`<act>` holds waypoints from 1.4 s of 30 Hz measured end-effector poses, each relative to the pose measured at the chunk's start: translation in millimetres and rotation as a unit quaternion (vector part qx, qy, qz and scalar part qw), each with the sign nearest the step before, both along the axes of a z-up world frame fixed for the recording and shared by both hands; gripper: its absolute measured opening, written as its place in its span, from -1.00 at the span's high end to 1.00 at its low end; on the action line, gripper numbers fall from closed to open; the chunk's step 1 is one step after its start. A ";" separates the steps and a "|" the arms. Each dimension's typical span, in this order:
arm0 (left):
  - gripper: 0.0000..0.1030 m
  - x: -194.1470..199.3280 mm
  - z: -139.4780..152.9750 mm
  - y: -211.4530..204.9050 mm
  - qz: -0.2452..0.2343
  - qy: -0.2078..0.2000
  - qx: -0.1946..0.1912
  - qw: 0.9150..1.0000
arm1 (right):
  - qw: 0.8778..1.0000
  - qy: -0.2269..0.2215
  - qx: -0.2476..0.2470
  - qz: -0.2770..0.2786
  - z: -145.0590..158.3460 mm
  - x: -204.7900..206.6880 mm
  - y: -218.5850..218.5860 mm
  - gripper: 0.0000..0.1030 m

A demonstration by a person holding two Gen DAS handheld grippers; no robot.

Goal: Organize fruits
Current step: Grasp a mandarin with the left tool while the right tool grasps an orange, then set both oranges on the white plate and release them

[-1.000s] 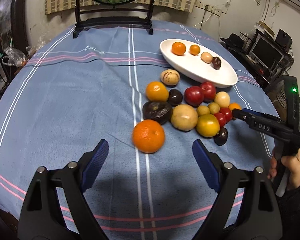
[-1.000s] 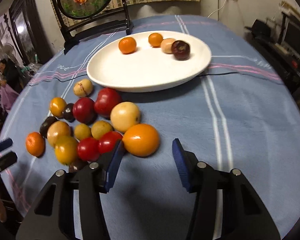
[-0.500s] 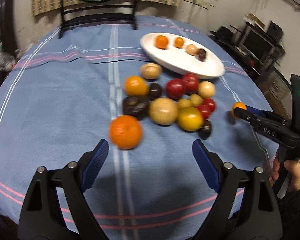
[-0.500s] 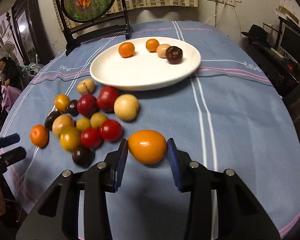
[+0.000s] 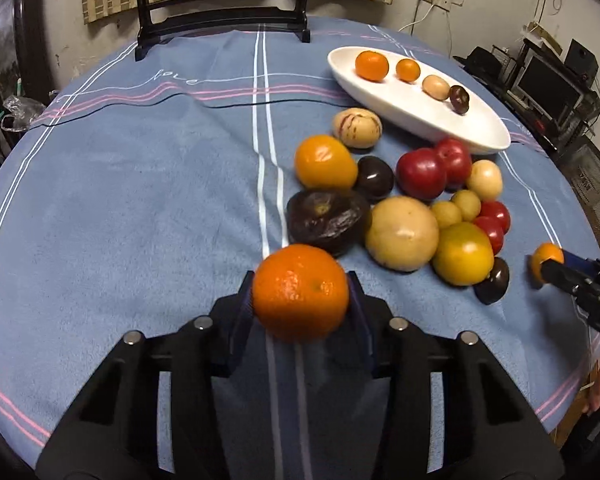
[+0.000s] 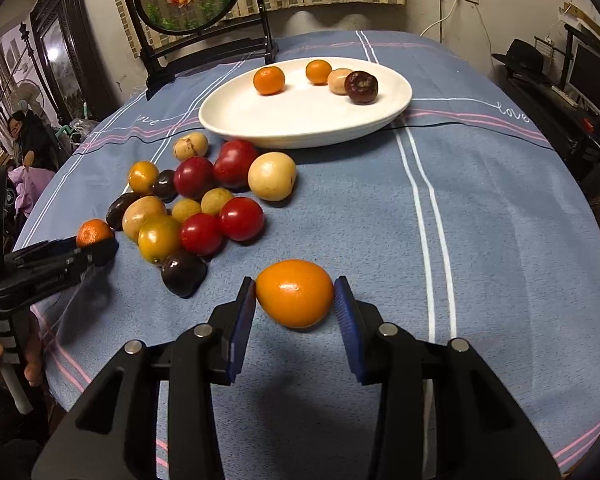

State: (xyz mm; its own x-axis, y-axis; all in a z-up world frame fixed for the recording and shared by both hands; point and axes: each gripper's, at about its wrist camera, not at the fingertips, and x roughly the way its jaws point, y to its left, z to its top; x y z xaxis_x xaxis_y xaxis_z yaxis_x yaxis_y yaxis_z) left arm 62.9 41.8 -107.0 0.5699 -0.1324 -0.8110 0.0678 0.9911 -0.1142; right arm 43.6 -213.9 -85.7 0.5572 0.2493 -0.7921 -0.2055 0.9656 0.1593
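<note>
My left gripper (image 5: 300,280) is closing, its blue pads pressing both sides of a rough orange mandarin (image 5: 300,292) just above the blue cloth. My right gripper (image 6: 295,286) is shut on a smooth orange oval fruit (image 6: 295,294) low over the cloth. Each view shows the other gripper: the left gripper (image 6: 96,246) with its mandarin (image 6: 93,232), the right gripper (image 5: 548,268) with its fruit (image 5: 546,256). A pile of red, yellow, tan and dark fruits (image 5: 404,208) lies between them. The white oval plate (image 6: 300,120) beyond holds several small fruits.
A dark wooden stand with a round painted screen (image 6: 204,52) stands at the table's far edge. The round table drops off close to both grippers. A desk with a monitor (image 5: 548,84) is off to the right. A person (image 6: 24,136) sits beyond the left edge.
The left gripper went down and forward and its jaws came in around the mandarin. The right gripper, shut on the orange fruit, drew it away from the pile.
</note>
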 end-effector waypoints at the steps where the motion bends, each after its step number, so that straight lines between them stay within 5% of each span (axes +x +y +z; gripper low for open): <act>1: 0.17 -0.8 0.6 1.2 0.000 0.001 -0.007 1.000 | 1.000 0.000 -0.001 0.000 0.7 -0.3 0.4 0.21; 13: 0.17 -26.0 45.9 -14.9 -0.046 -0.031 -0.044 0.998 | 0.999 -0.034 0.001 0.013 23.3 -3.3 12.8 0.21; 27: 0.16 14.6 68.1 -49.2 -0.067 -0.050 -0.038 0.996 | 0.999 -0.044 0.010 0.011 30.5 13.5 15.2 0.21; 37: 0.16 86.5 105.1 -73.7 -0.065 -0.069 -0.020 0.995 | 0.993 -0.102 -0.044 0.024 78.5 79.1 35.7 0.21; 42: 0.15 144.4 102.0 -95.1 -0.058 -0.053 0.009 0.997 | 0.994 -0.082 -0.060 0.037 73.7 134.1 50.4 0.21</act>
State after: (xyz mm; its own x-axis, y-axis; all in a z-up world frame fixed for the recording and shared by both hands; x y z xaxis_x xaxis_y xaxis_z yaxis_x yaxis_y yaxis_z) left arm 207.3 -53.3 -5.1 0.6338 -0.1880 -0.7503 0.1924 0.9778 -0.0825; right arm 177.6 -163.5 -12.0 0.6651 0.2041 -0.7183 -0.2904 0.9569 0.0030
